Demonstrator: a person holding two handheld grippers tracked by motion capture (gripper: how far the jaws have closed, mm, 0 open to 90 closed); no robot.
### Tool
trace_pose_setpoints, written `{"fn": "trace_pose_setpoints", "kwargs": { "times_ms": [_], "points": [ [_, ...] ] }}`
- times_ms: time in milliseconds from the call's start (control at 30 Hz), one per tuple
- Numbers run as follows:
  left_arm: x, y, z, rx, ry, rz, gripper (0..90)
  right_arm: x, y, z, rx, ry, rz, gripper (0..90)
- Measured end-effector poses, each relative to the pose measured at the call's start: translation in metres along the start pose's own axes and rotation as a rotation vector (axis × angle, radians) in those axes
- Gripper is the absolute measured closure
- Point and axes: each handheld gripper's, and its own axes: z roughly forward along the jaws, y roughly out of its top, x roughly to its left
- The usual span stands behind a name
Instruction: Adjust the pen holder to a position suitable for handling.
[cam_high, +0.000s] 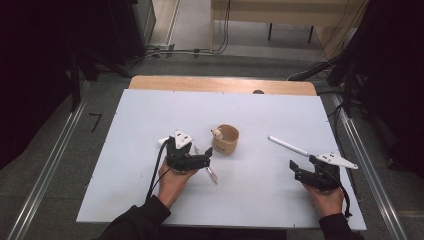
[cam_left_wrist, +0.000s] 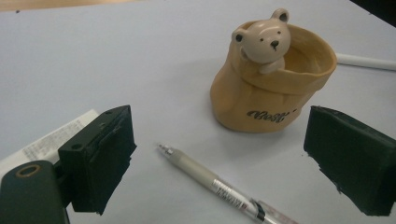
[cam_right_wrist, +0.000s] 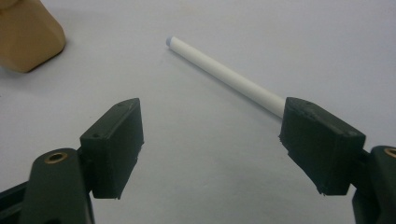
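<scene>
Nearest the person's edge of the white table (cam_high: 125, 150), two forearms in dark sleeves come in from the bottom of the high view, each hand holding a gripper low over the surface. The left gripper (cam_high: 209, 158) points to the right, toward the middle of the table, and its jaws stand wide apart with nothing between them; in the left gripper view the left gripper (cam_left_wrist: 219, 158) has the clear pen (cam_left_wrist: 224, 189) lying flat on the table in the gap between its two black pads, touching neither. In the high view the clear pen (cam_high: 210, 170) lies just beside the jaw tips, slanting down and to the right. Well apart to the right, the right gripper (cam_high: 295, 170) is also spread wide and empty, aimed leftward. In the right gripper view the right gripper (cam_right_wrist: 212, 147) has bare table between its pads, and the white pen (cam_right_wrist: 224, 74) lies flat beyond, its near end passing behind the right-hand pad and its capped end pointing away toward the upper left. A little farther in, near the table's middle, the tan bear cup (cam_high: 226, 139) stands upright just past the clear pen's tip; its bear figure (cam_left_wrist: 264, 42) leans over the rim. The white pen (cam_high: 287, 146) rests to the cup's right, apart from it.
</scene>
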Motion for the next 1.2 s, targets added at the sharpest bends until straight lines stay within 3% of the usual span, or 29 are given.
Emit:
{"fn": "trace_pose_setpoints", "kwargs": {
  "times_ms": [367,1200],
  "points": [
    [0.008,-0.013,-0.019,-0.005,-0.012,-0.027,8.7,0.000,0.000,-0.001,-0.008,-0.008,-0.004,20.1],
    [0.009,-0.018,-0.022,-0.021,-0.010,-0.036,8.6,-0.001,0.001,0.002,-0.004,-0.015,-0.001,20.1]
  ]
}}
